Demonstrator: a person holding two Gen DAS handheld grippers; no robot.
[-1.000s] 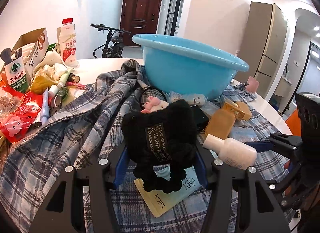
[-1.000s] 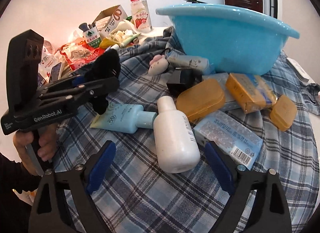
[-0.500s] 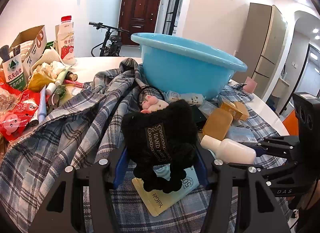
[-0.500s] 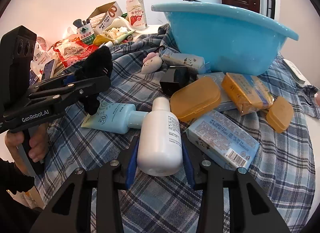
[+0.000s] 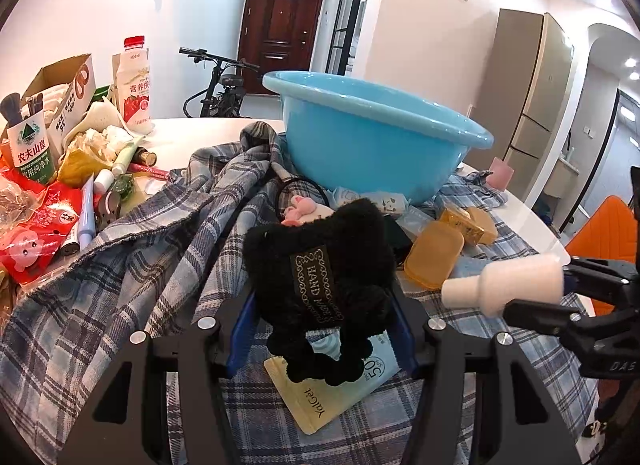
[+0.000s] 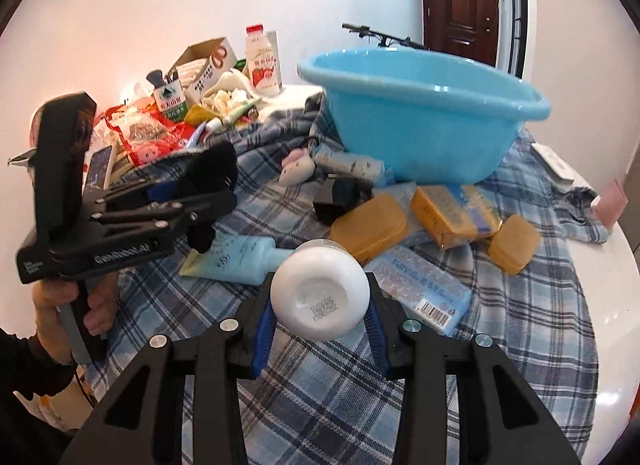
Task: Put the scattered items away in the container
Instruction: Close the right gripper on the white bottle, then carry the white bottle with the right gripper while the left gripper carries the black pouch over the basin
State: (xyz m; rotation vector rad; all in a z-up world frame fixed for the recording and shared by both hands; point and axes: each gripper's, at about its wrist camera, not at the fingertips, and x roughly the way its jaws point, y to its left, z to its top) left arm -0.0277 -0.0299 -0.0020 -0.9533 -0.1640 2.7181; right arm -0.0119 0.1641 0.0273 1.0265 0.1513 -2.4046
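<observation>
My left gripper (image 5: 322,325) is shut on a black fuzzy scrunchie (image 5: 320,265) with a gold-lettered label, held above the plaid cloth. My right gripper (image 6: 320,321) is shut on a white bottle (image 6: 320,289), lifted off the cloth with its base toward the camera; the bottle also shows in the left wrist view (image 5: 508,281). The blue basin (image 5: 376,137) stands behind, upright; it also shows in the right wrist view (image 6: 420,113). Its inside is hidden. On the cloth lie a blue tube (image 6: 240,261), orange soap boxes (image 6: 370,225), a yellow packet (image 6: 452,213) and a blue packet (image 6: 424,289).
The plaid cloth (image 5: 120,285) covers a white round table (image 6: 600,285). At the left stand a cardboard box (image 5: 68,89), a milk bottle (image 5: 136,89), a water bottle (image 5: 30,149) and red snack bags (image 5: 32,233). A pink plush (image 6: 296,167) and black item (image 6: 340,197) lie near the basin.
My right gripper closed on the white bottle and lifted it, tipping its base toward the camera. My left gripper kept hold of the scrunchie and rose slightly.
</observation>
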